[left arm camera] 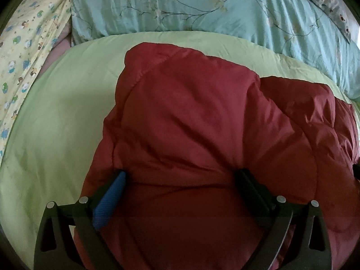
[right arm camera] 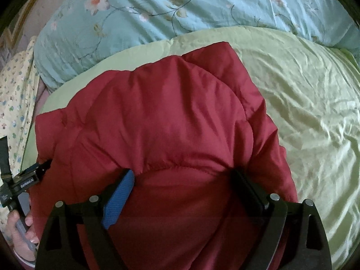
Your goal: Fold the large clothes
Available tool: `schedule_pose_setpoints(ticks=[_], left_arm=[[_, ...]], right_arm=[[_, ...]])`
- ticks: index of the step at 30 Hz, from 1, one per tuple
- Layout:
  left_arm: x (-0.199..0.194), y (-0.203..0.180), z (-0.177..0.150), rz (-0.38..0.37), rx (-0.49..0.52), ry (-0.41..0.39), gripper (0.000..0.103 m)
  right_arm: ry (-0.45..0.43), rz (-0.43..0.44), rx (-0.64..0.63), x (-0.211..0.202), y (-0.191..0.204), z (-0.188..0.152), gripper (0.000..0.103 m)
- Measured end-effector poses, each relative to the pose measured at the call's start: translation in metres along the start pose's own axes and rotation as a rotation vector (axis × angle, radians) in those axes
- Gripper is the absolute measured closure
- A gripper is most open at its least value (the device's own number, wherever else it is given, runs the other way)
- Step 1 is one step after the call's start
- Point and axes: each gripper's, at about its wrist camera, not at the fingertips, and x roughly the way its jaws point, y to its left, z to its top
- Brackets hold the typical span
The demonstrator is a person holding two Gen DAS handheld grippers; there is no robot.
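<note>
The red padded jacket (left arm camera: pixel 202 123) is lying in a puffy, partly folded bundle on the light green bedsheet (left arm camera: pixel 63 112), directly under and ahead of both tools, with its bulk stretching away toward the pale blue floral quilt (left arm camera: pixel 202 6) at the far side of the bed. Its long axis seems to be running across the two views, so each hand is covering one end: the left tool (left arm camera: pixel 180 175) is sitting over the jacket's left part, the right tool (right arm camera: pixel 183 175) over its right part, where bare sheet is showing beyond the edge.

Both tools are pointing steeply down at the fabric with their jaws standing wide. Padding is bulging up between the blue pad and the black one in each view, but whether the pads are pressing it or merely straddling it is hard to say; it reads as jaws spread, not a pinch.

In the right wrist view the person's left hand (right arm camera: pixel 21 231) is gripping its handle just beside the jacket's left edge. A yellow printed sheet (left arm camera: pixel 24 45) is lying at the far left.
</note>
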Motion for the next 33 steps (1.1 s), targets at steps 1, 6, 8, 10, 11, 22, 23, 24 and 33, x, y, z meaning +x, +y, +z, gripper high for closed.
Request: schedule_pose_setpoints(ticks=[1, 6, 8, 10, 11, 22, 23, 24, 33], left_arm=[[-0.002, 0.001, -0.001, 0.0, -0.006, 0.001, 0.003], [-0.031, 0.001, -0.013, -0.012, -0.023, -0.016, 0.006], [-0.049, 0.001, -0.022, -0.047, -0.031, -0.034, 0.006], [-0.068, -0.001, -0.032, -0.085, -0.034, -0.055, 0.006], [-0.075, -0.004, -0.038, -0.1, -0.03, -0.064, 0.006], [-0.056, -0.021, -0.062, -0.069, 0.007, -0.016, 0.002], [-0.056, -0.022, -0.063, -0.066, 0.007, -0.019, 0.001], [-0.055, -0.022, -0.064, -0.062, 0.006, -0.022, 0.001], [-0.057, -0.025, -0.068, -0.069, 0.01, -0.029, 0.0]], right_arm=[[-0.007, 0.005, 0.003, -0.001, -0.001, -0.001, 0.012], [-0.021, 0.012, 0.014, -0.001, -0.002, -0.001, 0.012], [-0.023, 0.013, 0.014, -0.002, -0.003, -0.002, 0.012], [-0.027, 0.015, 0.016, -0.003, -0.003, -0.002, 0.012], [-0.03, 0.015, 0.014, -0.003, -0.003, -0.002, 0.012], [-0.118, 0.032, -0.051, -0.05, 0.003, -0.018, 0.012], [-0.135, 0.035, -0.059, -0.058, 0.004, -0.021, 0.012], [-0.157, 0.038, -0.061, -0.068, 0.006, -0.028, 0.012], [-0.109, -0.022, -0.139, -0.07, 0.025, -0.069, 0.012]])
